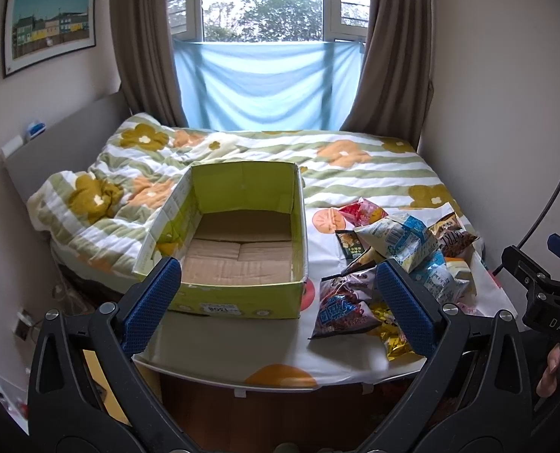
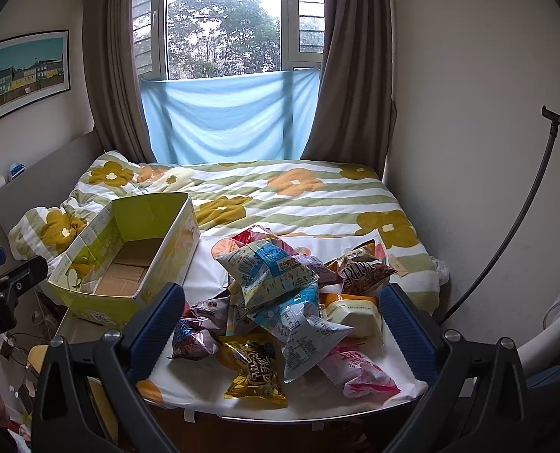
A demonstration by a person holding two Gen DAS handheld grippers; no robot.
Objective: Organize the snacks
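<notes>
An open green cardboard box [image 1: 238, 294] with a bare brown floor stands on the near part of the bed; it also shows in the right wrist view [image 2: 102, 309]. A pile of snack bags [image 2: 280, 294] lies to its right, with a blue-and-white bag [image 2: 264, 268] on top, a yellow bag [image 2: 253, 373] and a pink bag [image 2: 359, 373] in front. The pile shows in the left wrist view [image 1: 393, 253]. My left gripper [image 1: 280, 302] is open and empty, held before the box. My right gripper [image 2: 280, 328] is open and empty, held before the pile.
The bed [image 2: 298, 196] has a flowered, striped cover, with a crumpled duvet [image 1: 91, 196] left of the box. A grey headboard [image 1: 53, 139] lies at the left, walls on both sides, curtains [image 2: 344, 75] and a window behind. A black cable [image 2: 506, 226] curves at the right.
</notes>
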